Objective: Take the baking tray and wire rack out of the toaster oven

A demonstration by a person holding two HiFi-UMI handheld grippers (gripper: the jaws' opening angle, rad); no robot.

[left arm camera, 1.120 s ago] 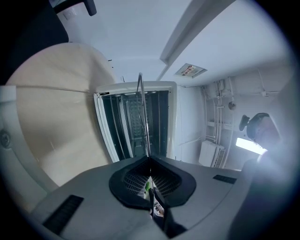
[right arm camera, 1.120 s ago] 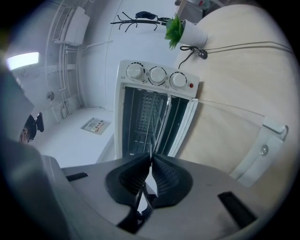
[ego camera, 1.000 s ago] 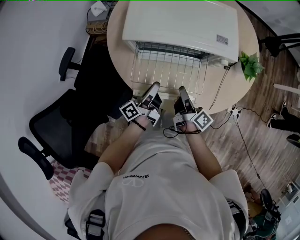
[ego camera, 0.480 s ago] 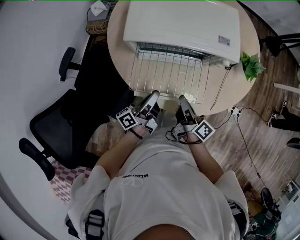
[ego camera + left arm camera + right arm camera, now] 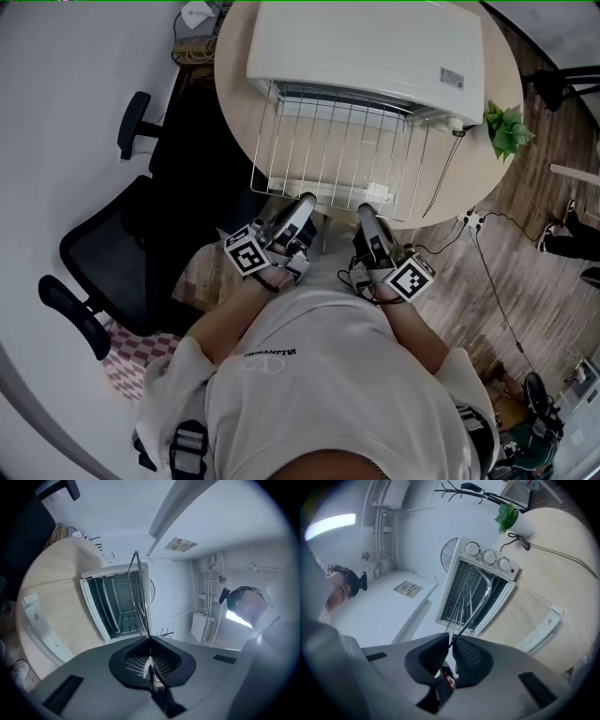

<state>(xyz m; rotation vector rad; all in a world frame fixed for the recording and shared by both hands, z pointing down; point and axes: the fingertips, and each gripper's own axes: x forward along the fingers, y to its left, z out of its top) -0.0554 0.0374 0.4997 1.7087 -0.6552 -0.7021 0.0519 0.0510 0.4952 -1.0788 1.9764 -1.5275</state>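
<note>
Left gripper (image 5: 305, 201) has drawn wire rack (image 5: 328, 150) farther out.

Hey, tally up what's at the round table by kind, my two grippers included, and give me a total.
Toaster oven: 1
Wire rack: 1
Potted plant: 1
Cord: 1
Grippers: 2, left gripper and right gripper, each with the rack's front wire between its jaws; the right's have just been opening
Total: 6
</note>
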